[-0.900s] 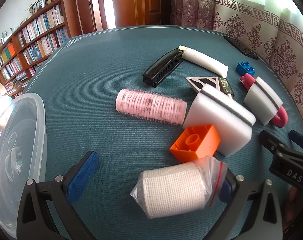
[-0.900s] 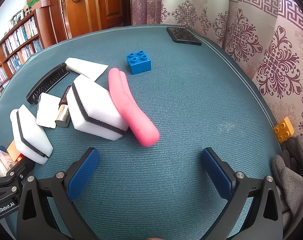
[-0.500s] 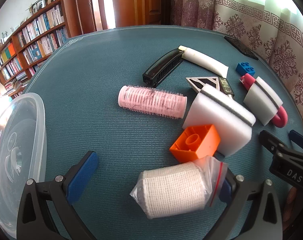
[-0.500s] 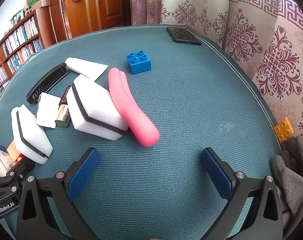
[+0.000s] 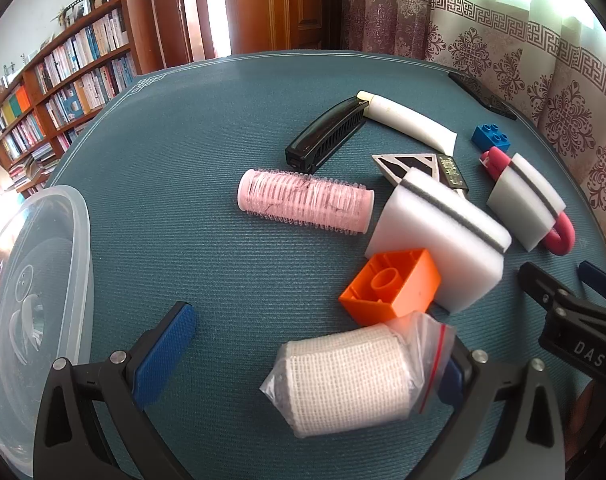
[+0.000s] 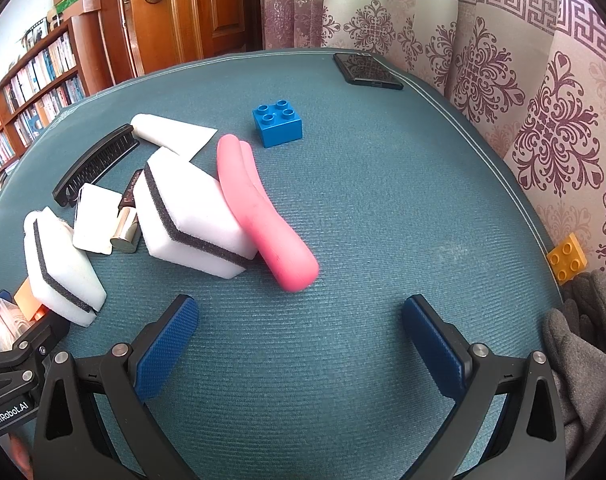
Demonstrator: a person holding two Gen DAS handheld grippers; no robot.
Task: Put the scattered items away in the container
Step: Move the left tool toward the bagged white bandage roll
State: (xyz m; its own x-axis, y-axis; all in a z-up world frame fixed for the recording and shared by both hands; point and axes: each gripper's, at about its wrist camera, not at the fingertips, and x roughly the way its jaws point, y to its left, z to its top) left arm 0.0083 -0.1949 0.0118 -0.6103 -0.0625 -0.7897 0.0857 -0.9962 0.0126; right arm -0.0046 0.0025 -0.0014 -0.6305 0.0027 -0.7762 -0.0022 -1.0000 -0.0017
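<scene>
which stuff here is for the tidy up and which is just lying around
For the job: clear container, bagged gauze roll, orange block, pink hair roller, two white sponges, pink tube, blue block, black comb.

Lying about: phone, grey glove, bookshelf.

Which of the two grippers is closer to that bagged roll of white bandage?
Left. The bandage roll lies between the left gripper fingers, against its right one. The right gripper sits off to its right.

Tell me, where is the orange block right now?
In the left wrist view, the orange block lies on its side right of centre, between the bagged bandage roll and a white sponge.
</scene>
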